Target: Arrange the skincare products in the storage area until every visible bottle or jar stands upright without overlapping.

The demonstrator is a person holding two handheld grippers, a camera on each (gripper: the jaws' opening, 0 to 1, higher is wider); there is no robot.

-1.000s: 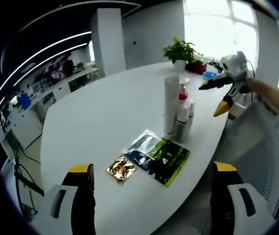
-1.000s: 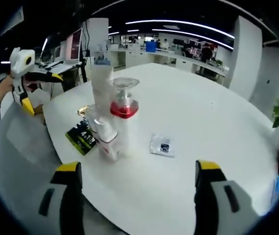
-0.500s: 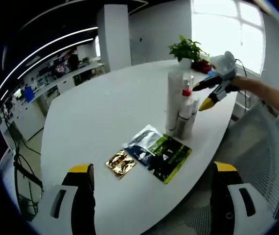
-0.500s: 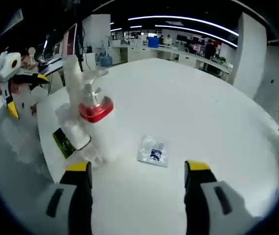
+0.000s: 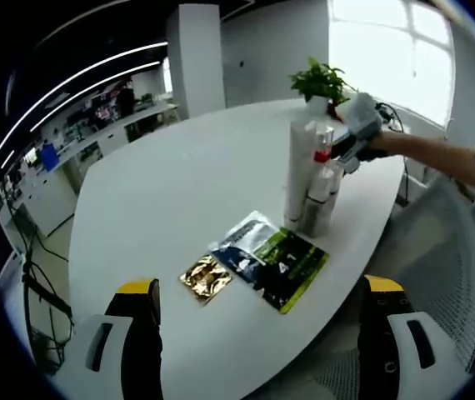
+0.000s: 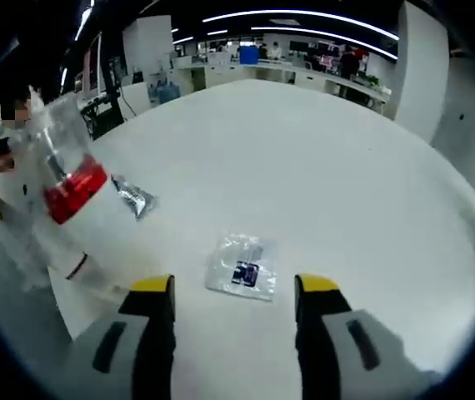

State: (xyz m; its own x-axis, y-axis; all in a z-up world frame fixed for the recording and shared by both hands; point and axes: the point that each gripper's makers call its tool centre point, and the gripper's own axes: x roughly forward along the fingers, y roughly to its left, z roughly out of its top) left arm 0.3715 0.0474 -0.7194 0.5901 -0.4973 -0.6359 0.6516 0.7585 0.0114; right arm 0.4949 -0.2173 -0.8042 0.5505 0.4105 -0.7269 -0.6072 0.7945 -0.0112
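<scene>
**Bottles clustered near the table edge, both grippers released**

On the white table [image 5: 162, 208], a tall white tube [image 5: 297, 171], a red-collared spray bottle [image 5: 322, 158] and a smaller bottle [image 5: 311, 200] stand upright, touching, just beyond flat sachets [image 5: 267, 258]. Left gripper [image 5: 258, 304] hovers near the table's edge, jaws apart, holding nothing. Right gripper [image 6: 233, 287] reaches beside the red-collared bottle, jaws narrowly parted over a clear sachet [image 6: 240, 267], gripping nothing.

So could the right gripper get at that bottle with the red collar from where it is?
Probably yes: the right gripper sits right beside the red-collared bottle, jaws apart, nothing between them. The taller tube stands on the bottle's other side.
</scene>
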